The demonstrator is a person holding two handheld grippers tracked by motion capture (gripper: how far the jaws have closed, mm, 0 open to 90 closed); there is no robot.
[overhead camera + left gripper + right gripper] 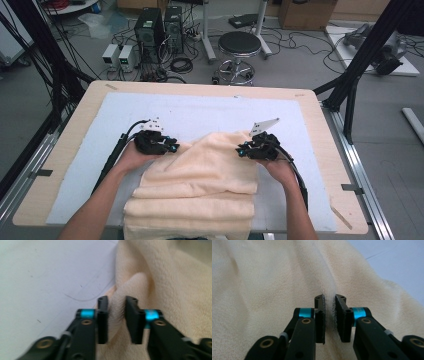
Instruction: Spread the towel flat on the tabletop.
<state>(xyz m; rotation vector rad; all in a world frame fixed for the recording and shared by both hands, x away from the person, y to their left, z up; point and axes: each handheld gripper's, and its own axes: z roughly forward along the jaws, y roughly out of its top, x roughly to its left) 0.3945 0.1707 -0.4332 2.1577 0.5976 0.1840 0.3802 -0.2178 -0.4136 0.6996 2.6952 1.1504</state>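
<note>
In the left gripper view, a raised fold of the towel (160,285) is pinched between the jaws of the left gripper (116,320), with cloth bulging up between the pads. In the right gripper view, a thin ridge of the same towel (274,277) is clamped between the jaws of the right gripper (329,318), the gap being filled by fuzzy pile.

In the high view, the left gripper (172,146) is seen at the towel's upper left corner and the right gripper (241,149) at its upper right corner, both at about the same height in the frame, jaws turned inward toward each other. The gripped edge is thus stretched left to right between them, and each corner is held by the hand nearer to it.

The rest of the towel (200,185) lies below the jaws in the frame, toward the person, already doubled in layers, with its lower edge hanging at the near rim of the tabletop (75,120). Judged from this, the coming fold turns on the held edge being carried down the frame over the stacked part, with both corners kept level.
</note>
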